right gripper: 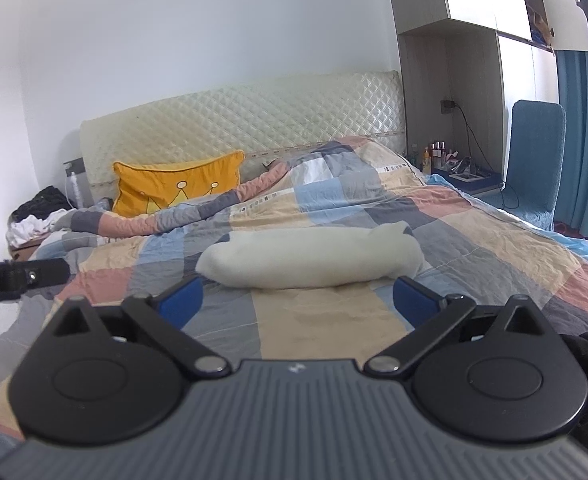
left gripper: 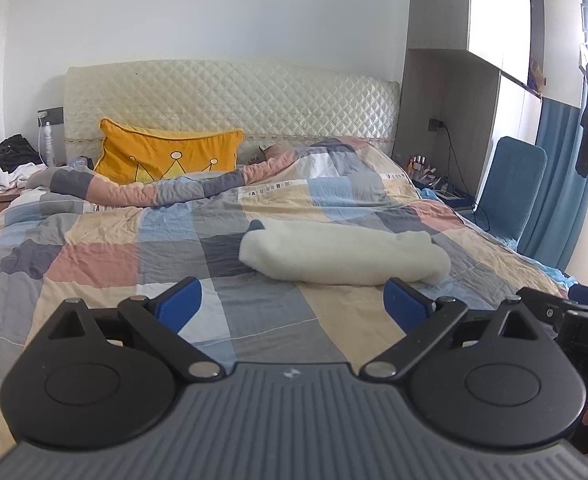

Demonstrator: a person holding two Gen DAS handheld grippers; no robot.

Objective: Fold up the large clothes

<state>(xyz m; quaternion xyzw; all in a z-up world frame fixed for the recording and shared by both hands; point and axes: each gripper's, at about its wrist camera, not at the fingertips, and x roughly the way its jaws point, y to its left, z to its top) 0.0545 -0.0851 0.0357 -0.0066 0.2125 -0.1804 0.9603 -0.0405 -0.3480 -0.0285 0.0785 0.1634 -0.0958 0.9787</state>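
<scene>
A cream fleecy garment lies folded into a long bundle on the checked quilt, seen also as the cream garment in the right wrist view. My left gripper stands open just short of the bundle, over bare quilt, with nothing between its blue pads. My right gripper is open too, its jaws wide, and the bundle's near edge lies just beyond its tips. Neither gripper touches the cloth. Part of the right gripper's body shows at the left view's right edge.
A yellow crown cushion leans on the quilted headboard. Loose clothes are piled on a stand at the left. A bedside table with bottles, a blue chair and blue curtains stand at the right.
</scene>
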